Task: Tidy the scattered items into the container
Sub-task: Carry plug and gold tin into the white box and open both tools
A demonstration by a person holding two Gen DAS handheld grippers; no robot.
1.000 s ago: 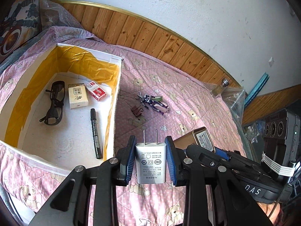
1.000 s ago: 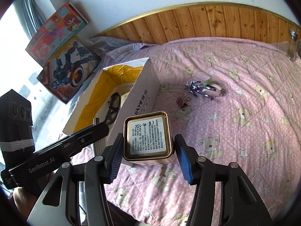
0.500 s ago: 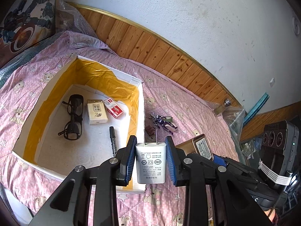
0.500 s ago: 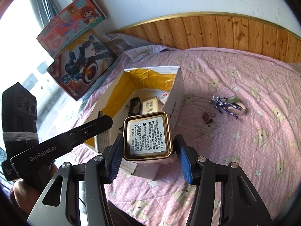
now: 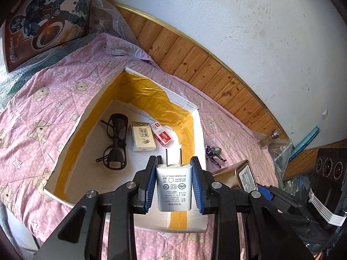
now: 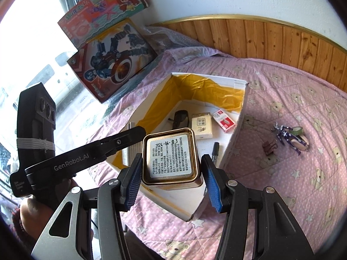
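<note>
My left gripper (image 5: 173,167) is shut on a white charger plug (image 5: 174,189) with its prongs pointing away, held above the near part of the white, yellow-lined box (image 5: 91,108). Inside lie black glasses (image 5: 115,140), a cream pack (image 5: 143,136), a red-and-white pack (image 5: 161,134) and a black marker (image 6: 215,151). My right gripper (image 6: 172,165) is shut on a gold tin (image 6: 170,151), held above the box's near corner (image 6: 240,117). On the pink quilt right of the box lie a purple figure (image 6: 288,136), a binder clip (image 6: 269,147) and a tape roll (image 6: 298,130).
Two toy boxes (image 6: 112,56) lean against the wall at the far left, on bubble wrap. A small glass bottle (image 5: 270,138) stands by the wood panelling at the right. The left gripper's body (image 6: 76,162) crosses the right wrist view, held by a hand.
Both grippers have risen and moved left over the box, each still holding its item. The box now sits right under and ahead of them.
</note>
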